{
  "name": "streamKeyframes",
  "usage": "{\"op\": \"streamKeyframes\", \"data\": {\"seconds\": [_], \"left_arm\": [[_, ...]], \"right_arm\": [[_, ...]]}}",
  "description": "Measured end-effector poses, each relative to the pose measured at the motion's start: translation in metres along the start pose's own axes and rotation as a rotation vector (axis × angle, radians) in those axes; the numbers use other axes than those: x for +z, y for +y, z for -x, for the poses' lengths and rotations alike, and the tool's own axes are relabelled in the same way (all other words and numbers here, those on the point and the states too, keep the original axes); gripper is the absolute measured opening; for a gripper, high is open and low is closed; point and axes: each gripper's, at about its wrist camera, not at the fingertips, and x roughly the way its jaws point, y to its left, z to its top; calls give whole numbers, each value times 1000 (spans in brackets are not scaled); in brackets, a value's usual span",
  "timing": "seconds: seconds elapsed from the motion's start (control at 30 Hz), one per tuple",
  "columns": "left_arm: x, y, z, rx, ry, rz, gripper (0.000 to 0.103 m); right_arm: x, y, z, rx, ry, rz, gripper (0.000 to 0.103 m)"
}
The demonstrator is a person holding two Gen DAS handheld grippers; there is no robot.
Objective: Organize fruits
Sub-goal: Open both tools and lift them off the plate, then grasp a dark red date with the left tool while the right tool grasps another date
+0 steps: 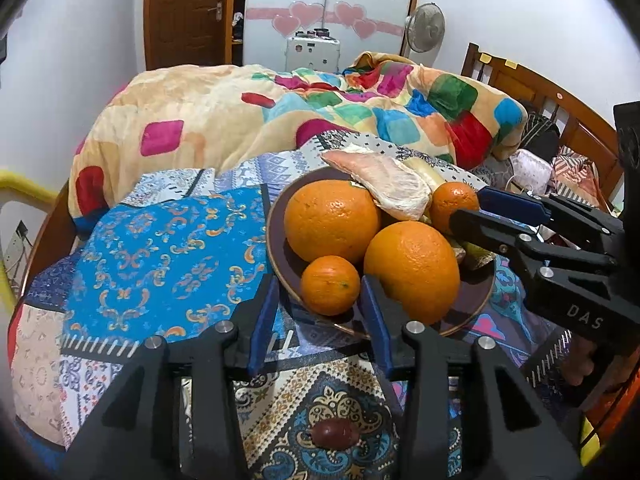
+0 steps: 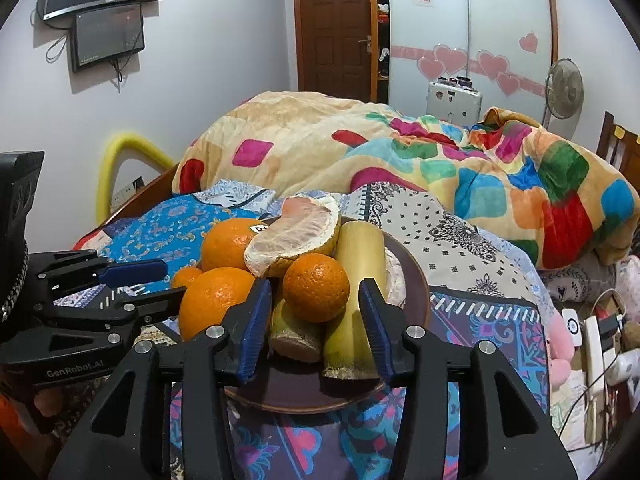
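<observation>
While both tools hover at the near rim of the round dark-brown plate [image 1: 280, 256] on the patterned bedspread [image 1: 160, 248], nothing gripped. Left black gripper with blue pads [image 1: 320, 312]: jaws apart, empty, framing a small orange mandarin [image 1: 330, 285] without touching. Right black gripper with blue pads [image 2: 316, 320]: jaws apart too, empty, a second small mandarin [image 2: 316, 287] and a pale yellow-green stalk-like piece [image 2: 356, 300] just beyond. Heaped on the plate: two large oranges [image 1: 332, 220], a peeled pomelo segment [image 1: 384, 184]. One small dark-red fruit [image 1: 335, 433] stray on the bedspread, below the left jaws. Likely step: choosing a first pick. Next: lower, straddle one fruit, close gently to avoid rolling the pile.
</observation>
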Motion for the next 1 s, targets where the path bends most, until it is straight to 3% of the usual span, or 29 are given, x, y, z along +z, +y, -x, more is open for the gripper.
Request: {"op": "streamKeyframes", "data": {"seconds": [0.3, 0.6, 1.0], "left_arm": [[-3, -3, 38, 22, -40, -2, 43], [-18, -2, 74, 50, -70, 5, 55], [-53, 10, 60, 35, 33, 14, 57]], "right_arm": [[-3, 6, 33, 14, -30, -9, 43], [-17, 19, 61, 36, -44, -8, 47], [-59, 28, 39, 80, 63, -8, 48]]}}
